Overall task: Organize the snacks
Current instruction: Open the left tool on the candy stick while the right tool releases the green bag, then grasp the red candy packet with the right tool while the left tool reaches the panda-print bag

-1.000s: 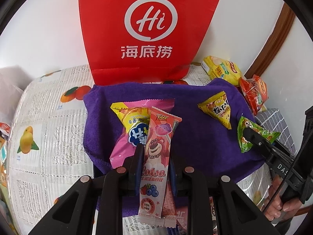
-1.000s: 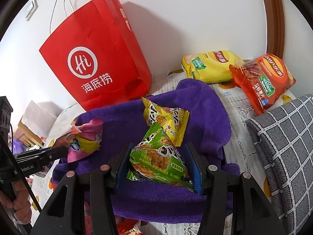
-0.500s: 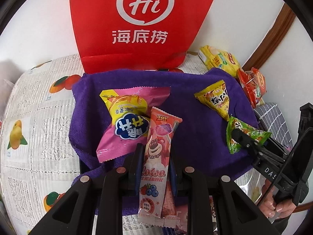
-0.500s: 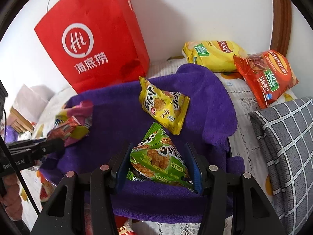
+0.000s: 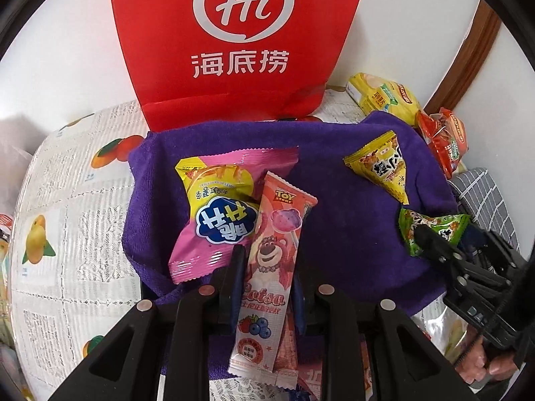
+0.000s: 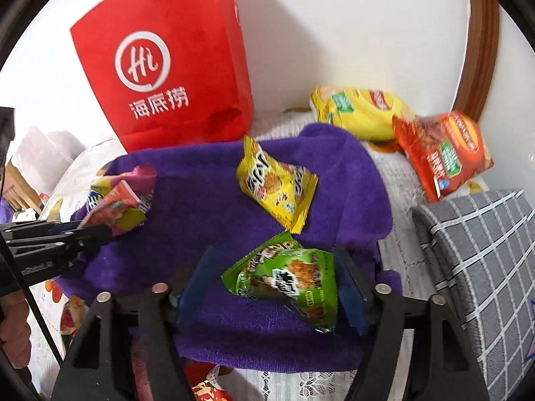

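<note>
A long pink lollipop packet (image 5: pixel 267 260), printed with a bear and berries, is clamped between the closed jaws of the left gripper (image 5: pixel 267 277) over the purple towel (image 5: pixel 334 234). A crinkled green snack bag (image 6: pixel 287 277) lies on the towel between the opening jaws of the right gripper (image 6: pixel 274 284); contact with the right pad seems possible, though the view is blurred. A yellow snack bag (image 6: pixel 277 187) is seen further back.

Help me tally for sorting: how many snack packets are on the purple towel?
4. A pink-yellow packet lies at the left, a lollipop packet overlaps it, a yellow triangular one sits mid-back, and a green one lies at the front right. More may hide underneath.
</note>
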The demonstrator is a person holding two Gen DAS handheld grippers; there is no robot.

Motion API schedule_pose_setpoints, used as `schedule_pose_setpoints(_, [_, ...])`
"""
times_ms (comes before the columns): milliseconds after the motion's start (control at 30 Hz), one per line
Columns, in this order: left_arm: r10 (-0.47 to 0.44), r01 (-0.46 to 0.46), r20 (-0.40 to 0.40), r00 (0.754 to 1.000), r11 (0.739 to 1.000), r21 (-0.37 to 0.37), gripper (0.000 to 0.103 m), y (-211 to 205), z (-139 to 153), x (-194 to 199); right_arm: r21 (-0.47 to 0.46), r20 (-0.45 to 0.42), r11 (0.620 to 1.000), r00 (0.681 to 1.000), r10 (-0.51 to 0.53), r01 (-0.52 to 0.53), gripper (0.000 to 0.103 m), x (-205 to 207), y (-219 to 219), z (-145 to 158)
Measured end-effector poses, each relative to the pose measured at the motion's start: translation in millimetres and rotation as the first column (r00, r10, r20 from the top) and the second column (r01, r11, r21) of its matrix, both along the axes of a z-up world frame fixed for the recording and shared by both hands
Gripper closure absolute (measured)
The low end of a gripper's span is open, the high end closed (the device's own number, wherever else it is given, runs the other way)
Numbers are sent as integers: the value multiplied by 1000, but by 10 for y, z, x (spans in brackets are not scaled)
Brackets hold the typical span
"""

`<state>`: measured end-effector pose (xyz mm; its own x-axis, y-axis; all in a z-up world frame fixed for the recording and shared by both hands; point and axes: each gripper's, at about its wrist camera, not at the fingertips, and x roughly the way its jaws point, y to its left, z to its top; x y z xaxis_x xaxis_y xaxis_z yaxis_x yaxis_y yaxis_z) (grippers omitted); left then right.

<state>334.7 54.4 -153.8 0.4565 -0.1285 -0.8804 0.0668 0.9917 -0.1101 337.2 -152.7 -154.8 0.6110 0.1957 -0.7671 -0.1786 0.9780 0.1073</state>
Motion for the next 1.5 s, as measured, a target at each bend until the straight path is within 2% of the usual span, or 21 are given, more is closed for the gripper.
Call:
schedule_pose_setpoints(100, [2, -2, 0, 1000, 1000, 25, 70, -15, 9, 5, -1, 38, 1000, 999, 5, -5, 30, -53, 16, 80])
schedule_pose_setpoints(167, [3, -4, 5, 1000, 999, 32, 51, -19, 34, 2, 8, 46, 1000, 999, 1, -2, 30, -82, 23, 146])
schedule_pose_setpoints(233, [3, -4, 24, 1000, 1000, 31, 46, -21, 92, -18, 19, 48, 1000, 999, -7, 6, 29, -146, 12, 238])
schedule_pose_setpoints(400, [-6, 6, 49, 999, 1000, -6, 44, -12, 246, -96, 26, 82, 1000, 997, 2, -4, 30, -456, -25, 488])
schedule_pose_setpoints(533, [-6, 9, 70, 998, 1000, -29, 44, -8, 373, -164, 38, 64, 999, 998, 17, -19, 29, -733, -81, 538])
schedule_pose_setpoints(733, [-18, 21, 91, 996, 999, -35, 44, -51, 495, -234, 21, -4, 998, 999, 54, -54, 30, -1031, -76, 275])
schedule_pose_setpoints(933, [-23, 27, 92, 995, 999, -44, 44, -54, 539, -260, 21, -109, 995, 989, 100, -98, 30, -1058, -29, -86])
schedule_pose_setpoints(1300, [-20, 25, 93, 995, 998, -56, 44, -23, 585, -274, -56, -130, 981, 975, 177, -186, 30, -957, 238, -361])
schedule_pose_setpoints(1400, [-19, 25, 95, 995, 998, -58, 44, -21, 597, -282, -30, -105, 977, 972, 209, -213, 50, -986, 227, -371])
schedule_pose_setpoints(1500, [-23, 29, 98, 995, 998, -58, 44, -36, 609, -294, -45, -83, 981, 980, 182, -186, 59, -1038, 180, -331])
